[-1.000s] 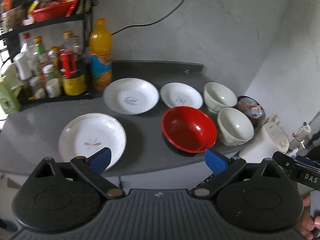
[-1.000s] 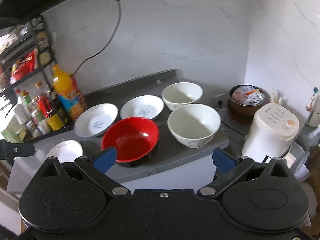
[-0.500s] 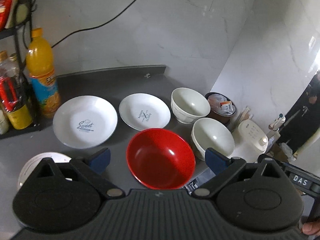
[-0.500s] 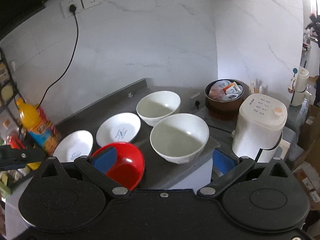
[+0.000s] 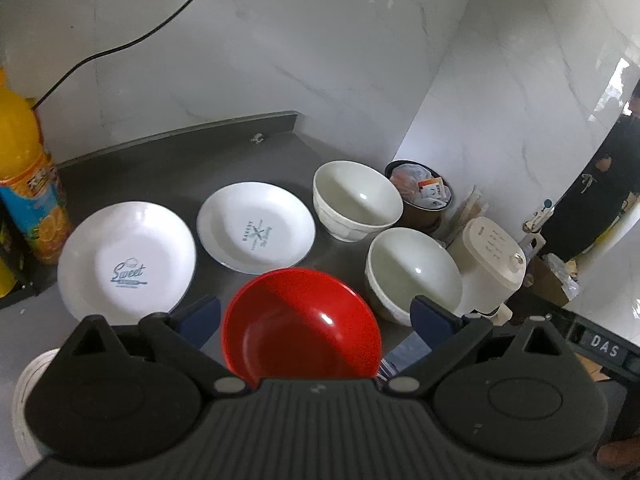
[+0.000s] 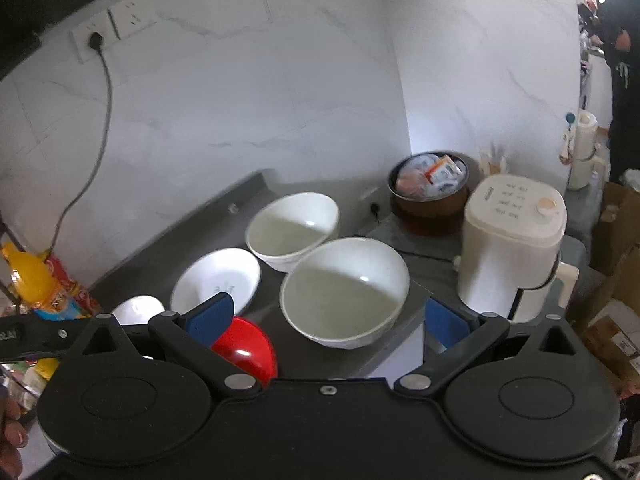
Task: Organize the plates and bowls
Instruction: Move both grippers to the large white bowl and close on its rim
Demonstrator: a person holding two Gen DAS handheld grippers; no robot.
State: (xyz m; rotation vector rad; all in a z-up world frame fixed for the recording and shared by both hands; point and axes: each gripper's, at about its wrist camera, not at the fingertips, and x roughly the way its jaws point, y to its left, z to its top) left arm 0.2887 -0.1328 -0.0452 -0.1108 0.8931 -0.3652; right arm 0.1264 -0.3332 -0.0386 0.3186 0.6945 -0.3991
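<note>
Grey counter [image 5: 168, 168] carries, from the left, an orange bottle [image 5: 28, 176], two white plates [image 5: 126, 262] [image 5: 256, 232], a red bowl [image 5: 302, 328] in front, two white bowls [image 5: 356, 200] [image 5: 412, 272], then a white appliance [image 5: 492, 268]. The left gripper [image 5: 316, 316] hangs spread wide above the red bowl, holding nothing; the right gripper [image 6: 328, 316], equally spread, frames the nearer white bowl.

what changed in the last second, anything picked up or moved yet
Only the grippers moved. The left gripper swung right, from the gold-patterned plate to the red bowl; the right gripper swung right onto the near white bowl. Both are open and empty. Dishes stayed put on the counter.
</note>
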